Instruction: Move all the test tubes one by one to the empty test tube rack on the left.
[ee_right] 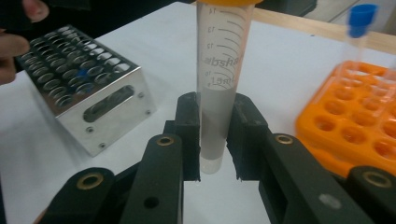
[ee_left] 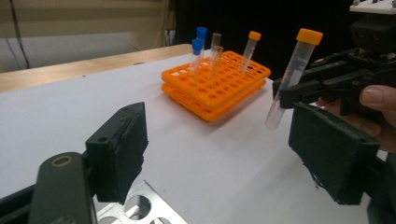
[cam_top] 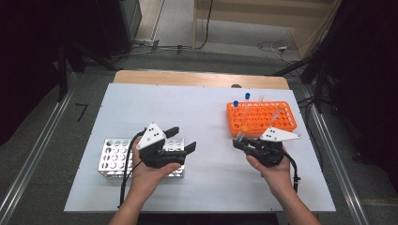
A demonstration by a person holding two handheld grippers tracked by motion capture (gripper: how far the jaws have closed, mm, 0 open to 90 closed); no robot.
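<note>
On the white table top (cam_top: 206, 108), toward its right side, the right gripper (cam_top: 240, 140) is clamping a clear plastic test tube with an orange screw cap (ee_right: 215, 88) between its two black jaws. In the right gripper view the jaws are pressing on the tube's lower part from both sides, and the rounded bottom is sticking out just below them. In the left gripper view the tube (ee_left: 290, 77) is leaning, cap uppermost, and its lower end is hanging above the table without touching it.

Just beyond this gripper the flat orange plastic tube rack (cam_top: 261, 117) is sitting near the table's far right corner, and it is carrying several upright tubes: two with blue caps (ee_left: 198, 44), one with an orange cap (ee_left: 250, 49), and some clear ones without caps.

The left gripper (cam_top: 184, 140) is hovering with its jaws wide apart and holding nothing, well apart from the right one. Below and to its left, the shiny perforated metal tube rack (cam_top: 113, 157) is resting on the table's near left part, touching nothing else.
</note>
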